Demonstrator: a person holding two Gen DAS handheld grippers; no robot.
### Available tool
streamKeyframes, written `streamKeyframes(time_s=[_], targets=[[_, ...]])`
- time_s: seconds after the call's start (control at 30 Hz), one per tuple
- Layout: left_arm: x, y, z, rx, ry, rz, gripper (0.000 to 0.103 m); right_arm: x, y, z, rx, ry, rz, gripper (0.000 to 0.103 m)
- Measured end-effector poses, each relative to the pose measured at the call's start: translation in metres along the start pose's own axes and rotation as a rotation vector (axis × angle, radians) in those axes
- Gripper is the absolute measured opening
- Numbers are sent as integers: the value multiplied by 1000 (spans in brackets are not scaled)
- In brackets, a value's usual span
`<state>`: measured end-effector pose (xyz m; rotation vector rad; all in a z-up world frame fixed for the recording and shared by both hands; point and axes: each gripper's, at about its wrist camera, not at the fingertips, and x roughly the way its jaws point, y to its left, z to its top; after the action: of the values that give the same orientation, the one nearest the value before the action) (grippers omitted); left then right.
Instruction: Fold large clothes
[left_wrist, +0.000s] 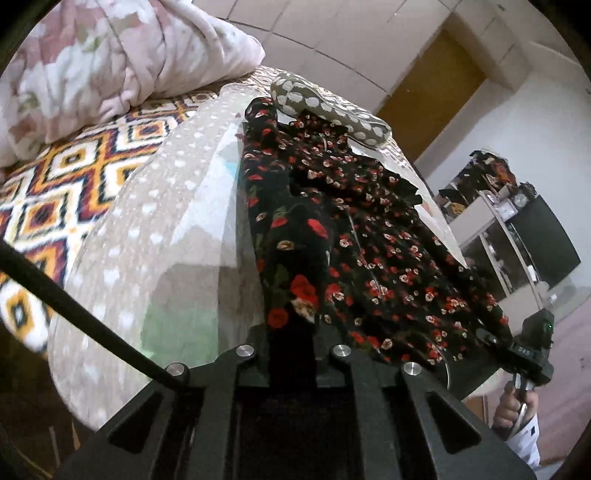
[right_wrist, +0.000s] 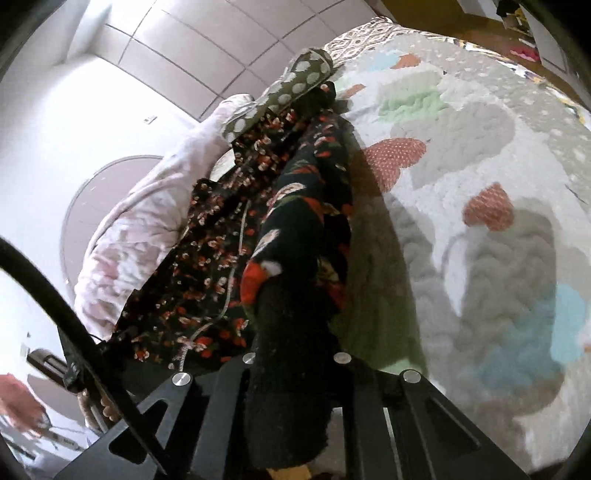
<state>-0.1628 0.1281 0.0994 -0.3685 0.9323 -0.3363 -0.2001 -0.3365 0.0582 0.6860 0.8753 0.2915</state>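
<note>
The left gripper (left_wrist: 291, 354) was clamped on the near hem of the black floral dress (left_wrist: 351, 229); the right gripper (right_wrist: 295, 354) pinched the same hem further along, probably to lift that edge for folding. The dress stretched away across the bed's patchwork quilt (right_wrist: 461, 184) towards a polka-dot pillow (left_wrist: 325, 101) near the tiled wall (right_wrist: 192, 55).

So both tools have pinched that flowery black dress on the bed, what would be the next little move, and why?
Probably carry the pinched edge over toward the far end by the spotted cushion, folding it in half. The left tool and right tool are each shut on the dress, which lies stretched lengthwise on the blanket.
</note>
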Motion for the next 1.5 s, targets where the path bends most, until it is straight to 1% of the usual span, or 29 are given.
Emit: streamKeyframes(time_s=[0.07,0.13,0.2,0.27,0.37,0.47,0.57,0.63,0.67,0.77,0.87,0.9,0.93,0.97,1.03,1.1,1.2,1.27,1.3,1.37,1.43,1.5], targets=[[-7,2,-16,-4,7,6,10,-8,-2,-13,-1,13,10,9],[-13,10,-38,-10,18,24,10,-10,-6,-28,1,33,10,9],[-11,20,-56,-25,42,33,10,-12,-11,-44,-6,57,-7,9],[-8,26,-65,-26,52,56,10,-8,-15,-54,-2,82,-17,9],[-7,28,-64,-37,50,55,10,-2,-14,-51,-3,94,-13,9],[-12,23,-56,-26,29,44,10,-3,-1,-42,-61,92,-25,9],[-17,21,-36,-36,10,11,10,-6,9,-30,-100,81,-6,9],[-16,22,-10,-59,-1,-4,10,-6,20,-14,-125,68,7,9],[-15,23,4,-68,-12,-9,10,-5,27,2,-134,54,18,9],[-1,26,62,-90,-53,-6,10,-2,47,49,-148,4,42,9],[27,32,118,-134,-44,-2,10,9,66,100,-157,-40,44,9],[38,34,137,-147,-44,8,10,17,70,119,-151,-50,43,9],[49,33,156,-156,-50,23,10,29,74,141,-147,-63,28,9],[61,31,172,-150,-55,45,10,38,76,156,-147,-72,7,9],[86,26,199,-124,-64,111,10,68,76,191,-133,-90,-60,9],[114,24,222,-113,-53,169,10,94,69,216,-112,-91,-123,9],[150,26,238,-103,-12,228,10,134,52,246,-61,-89,-197,10],[171,31,245,-112,17,239,10,157,36,261,-15,-67,-218,10],[179,35,249,-120,29,231,10,168,30,267,6,-53,-222,11],[186,42,251,-147,38,197,13,183,18,276,32,-42,-232,12],[189,51,252,-186,40,150,14,190,7,282,76,-39,-200,16],[193,62,256,-252,50,72,17,195,-4,290,131,-38,-145,21]])
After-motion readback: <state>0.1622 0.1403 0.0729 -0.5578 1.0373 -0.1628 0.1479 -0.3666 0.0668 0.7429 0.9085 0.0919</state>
